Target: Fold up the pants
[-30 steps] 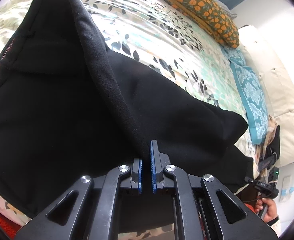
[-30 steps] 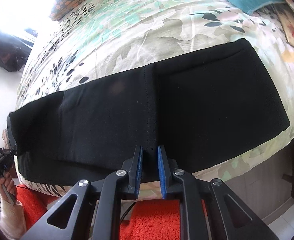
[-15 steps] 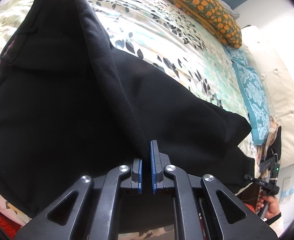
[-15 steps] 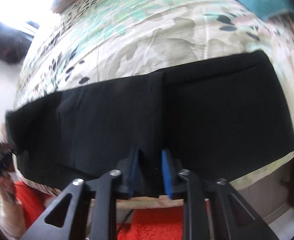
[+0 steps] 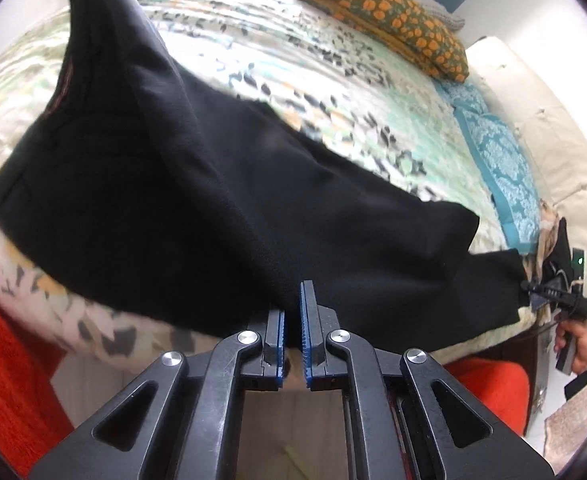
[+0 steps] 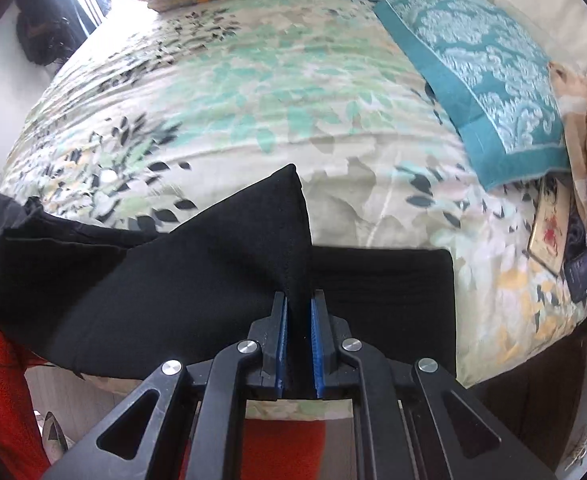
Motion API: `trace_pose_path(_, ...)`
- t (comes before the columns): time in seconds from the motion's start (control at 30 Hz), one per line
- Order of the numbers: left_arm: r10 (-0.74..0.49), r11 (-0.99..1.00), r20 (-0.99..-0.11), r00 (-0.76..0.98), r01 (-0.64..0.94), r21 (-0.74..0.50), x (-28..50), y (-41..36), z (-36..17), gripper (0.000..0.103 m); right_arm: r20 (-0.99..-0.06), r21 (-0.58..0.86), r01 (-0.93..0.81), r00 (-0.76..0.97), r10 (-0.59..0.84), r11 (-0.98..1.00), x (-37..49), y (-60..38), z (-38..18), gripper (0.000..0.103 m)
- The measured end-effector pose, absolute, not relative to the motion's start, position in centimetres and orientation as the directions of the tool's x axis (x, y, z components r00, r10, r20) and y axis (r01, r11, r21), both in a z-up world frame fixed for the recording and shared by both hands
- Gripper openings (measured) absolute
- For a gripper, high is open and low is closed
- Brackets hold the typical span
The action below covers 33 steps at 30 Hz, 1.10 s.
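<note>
While the black pants (image 5: 221, 200) drape over the bed (image 5: 333, 92), the left gripper (image 5: 292, 320) and right gripper (image 6: 298, 336) each pinch a fabric fold mid-frame.

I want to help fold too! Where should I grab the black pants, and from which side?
Grab the black pants along the long edge that hangs over the near side of the bed, coming from above and in front. That edge is free, so fingers can close around it. Both claws do this: the right claw pinches a raised fold, and the left claw is shut on the near edge.
</note>
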<state>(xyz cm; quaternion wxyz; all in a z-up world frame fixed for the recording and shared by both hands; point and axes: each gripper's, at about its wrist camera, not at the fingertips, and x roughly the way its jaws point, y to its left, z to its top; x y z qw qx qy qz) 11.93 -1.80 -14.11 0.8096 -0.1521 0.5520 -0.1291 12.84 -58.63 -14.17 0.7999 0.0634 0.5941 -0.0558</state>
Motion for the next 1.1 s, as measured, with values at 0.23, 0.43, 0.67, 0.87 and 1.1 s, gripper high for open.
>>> trace_pose_path(0.23,-0.41,0.909,-0.858,0.31,0.063,-0.411,12.9,-5.6,-15.4,0.005,-0.963,0.02,0.262,0.265,-0.052,0.965,10.7,-62.6,-16.3,0.011)
trace_pose_path(0.43,-0.392,0.92,-0.851,0.349,0.141,-0.366,13.9,-9.7,-15.1,0.005,-0.932,0.057,0.332,0.356,-0.07,0.942,10.0,-65.9,-13.5,0.011)
trace_pose_path(0.67,-0.368,0.927,-0.893,0.259,0.169,-0.334,13.1,-10.9,-17.5,0.007,-0.971,0.106,0.479,0.239,-0.013,0.871,7.5,-70.3,-19.5,0.011)
trace_pose_path(0.87,-0.356,0.929,-0.898,0.257,0.198,-0.312,13.5,-11.8,-17.4,0.007,-0.967,0.092,0.461,0.253,-0.031,0.882,7.3,-70.5,-18.5,0.011)
trace_pose_path(1.1,-0.328,0.931,-0.933,0.151,0.221,-0.292,11.2,-9.5,-18.1,0.033,-0.971,0.043,0.503,0.223,-0.081,0.863,7.0,-71.2,-20.1,0.047)
